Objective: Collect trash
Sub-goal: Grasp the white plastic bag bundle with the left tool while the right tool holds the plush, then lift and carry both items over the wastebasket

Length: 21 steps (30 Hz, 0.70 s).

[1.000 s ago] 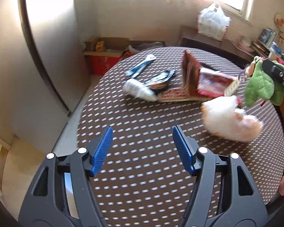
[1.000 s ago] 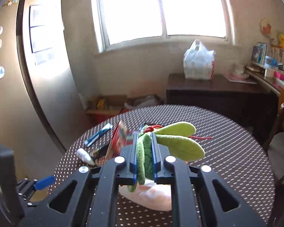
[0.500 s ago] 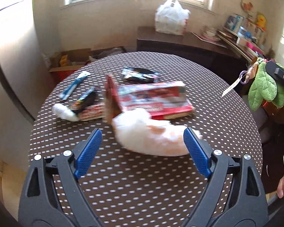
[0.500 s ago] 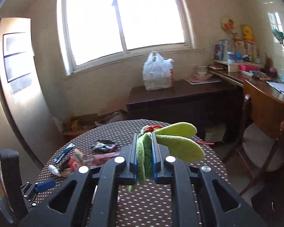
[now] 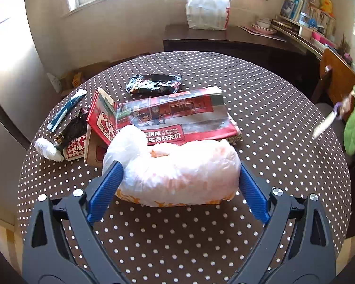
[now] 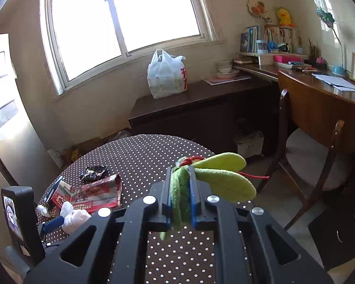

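Left gripper (image 5: pixel 177 184) spread wide, 1 white plastic bag (image 5: pixel 177 170) between its blue fingers (image 5: pixel 106 189), lying on the polka-dot table (image 5: pixel 201 236). Right gripper (image 6: pixel 181 198) clamped on 1 green plush toy (image 6: pixel 220 175). Behind the bag: 1 red paper bag (image 5: pixel 168 120), 1 black wrapper (image 5: pixel 153 84), 1 small white bottle (image 5: pixel 47 149). Far: sideboard (image 6: pixel 201 101) carrying 1 tied shopping bag (image 6: pixel 166 74), window (image 6: pixel 120 21).

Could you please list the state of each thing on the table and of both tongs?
Left tongs: open, straddling the white bag.
Right tongs: shut on the green plush.
White bag: stuffed, lying on its side.
Red paper bag: flattened, crumpled.
Black wrapper: torn open, crumpled.
Bottle: lying down.
Tube: lying flat.
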Each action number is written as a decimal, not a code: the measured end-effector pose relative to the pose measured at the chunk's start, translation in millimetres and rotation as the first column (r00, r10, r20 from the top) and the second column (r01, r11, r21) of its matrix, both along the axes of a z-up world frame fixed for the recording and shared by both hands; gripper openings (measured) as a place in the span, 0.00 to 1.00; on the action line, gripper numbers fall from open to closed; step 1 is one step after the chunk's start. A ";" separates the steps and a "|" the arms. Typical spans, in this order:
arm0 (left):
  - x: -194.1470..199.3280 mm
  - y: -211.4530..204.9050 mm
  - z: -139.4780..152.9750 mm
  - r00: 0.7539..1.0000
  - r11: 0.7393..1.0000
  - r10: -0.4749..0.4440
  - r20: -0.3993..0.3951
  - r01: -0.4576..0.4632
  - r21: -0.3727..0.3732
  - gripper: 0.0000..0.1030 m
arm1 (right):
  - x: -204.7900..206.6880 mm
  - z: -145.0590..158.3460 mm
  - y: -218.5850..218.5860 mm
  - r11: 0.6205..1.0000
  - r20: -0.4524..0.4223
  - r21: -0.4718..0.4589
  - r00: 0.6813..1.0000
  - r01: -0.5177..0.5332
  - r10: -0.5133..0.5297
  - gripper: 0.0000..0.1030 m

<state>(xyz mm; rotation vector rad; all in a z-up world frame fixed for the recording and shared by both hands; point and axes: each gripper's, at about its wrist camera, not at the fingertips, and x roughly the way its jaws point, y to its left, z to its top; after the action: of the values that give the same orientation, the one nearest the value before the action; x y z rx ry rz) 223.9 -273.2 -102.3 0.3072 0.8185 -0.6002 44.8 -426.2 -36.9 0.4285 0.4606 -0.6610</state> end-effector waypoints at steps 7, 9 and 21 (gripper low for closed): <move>-1.1 6.9 4.6 1.000 1.000 -0.015 0.009 0.015 -0.015 0.69 | 6.1 -2.2 8.7 0.999 0.002 0.002 0.999 -0.034 0.034 0.12; -3.1 10.5 7.9 1.000 1.000 -0.021 0.011 0.021 -0.020 0.67 | 7.9 -0.9 13.5 0.999 0.004 -0.001 0.999 -0.043 0.043 0.12; -23.9 59.1 44.2 0.991 0.998 0.037 0.126 -0.031 -0.047 0.66 | 31.2 6.9 50.2 0.989 0.010 -0.018 0.989 -0.144 0.145 0.12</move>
<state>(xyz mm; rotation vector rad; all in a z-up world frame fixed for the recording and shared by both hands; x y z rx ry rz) 200.1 -214.2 -58.1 0.2865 0.6853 -0.5604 76.0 -375.9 -29.9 0.3784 0.4706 -0.5218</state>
